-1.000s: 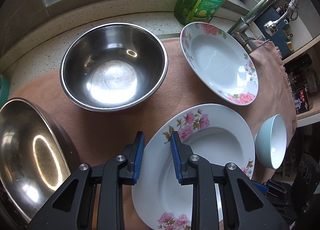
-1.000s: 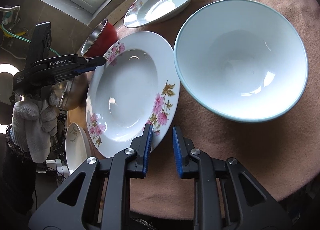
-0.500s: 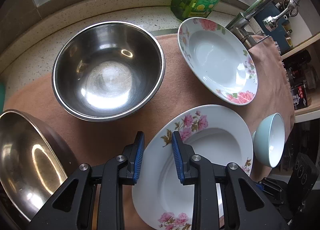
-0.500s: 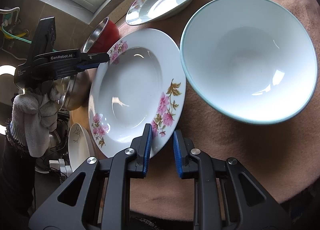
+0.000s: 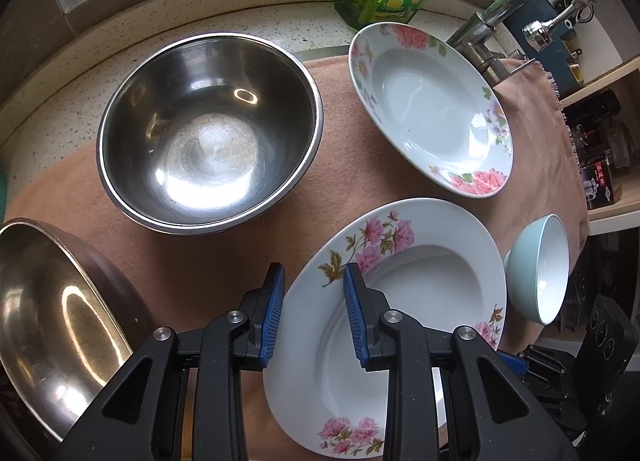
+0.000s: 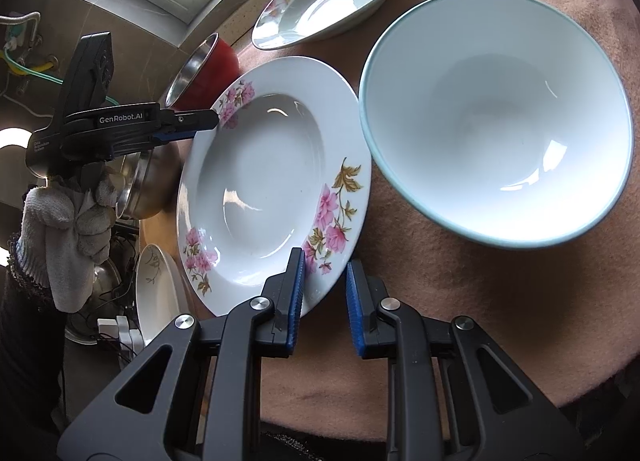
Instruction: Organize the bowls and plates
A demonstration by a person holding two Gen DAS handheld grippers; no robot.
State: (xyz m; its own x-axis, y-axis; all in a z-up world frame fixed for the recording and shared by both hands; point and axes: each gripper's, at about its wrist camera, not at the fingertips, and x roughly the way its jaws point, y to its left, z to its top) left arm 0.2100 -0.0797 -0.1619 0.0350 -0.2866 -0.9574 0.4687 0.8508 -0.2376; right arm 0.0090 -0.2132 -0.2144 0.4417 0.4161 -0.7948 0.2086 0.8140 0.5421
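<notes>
Left claw (image 5: pixel 313 301) nearer floral plate (image 5: pixel 400 321)

Black gripper (image 5: pixel 313 309) frames, blue ribbed pads, white knit glove (image 6: pixel 66 229).

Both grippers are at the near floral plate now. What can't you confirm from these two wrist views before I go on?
- Left gripper: whether its fingers touch the near floral plate; the rim runs between them, contact unclear.
- Right gripper: same doubt in the right wrist view.
- Copper-toned bowl: cut off by the left wrist frame edge.
- Red-sided steel bowl: mostly hidden behind the plate.
</notes>
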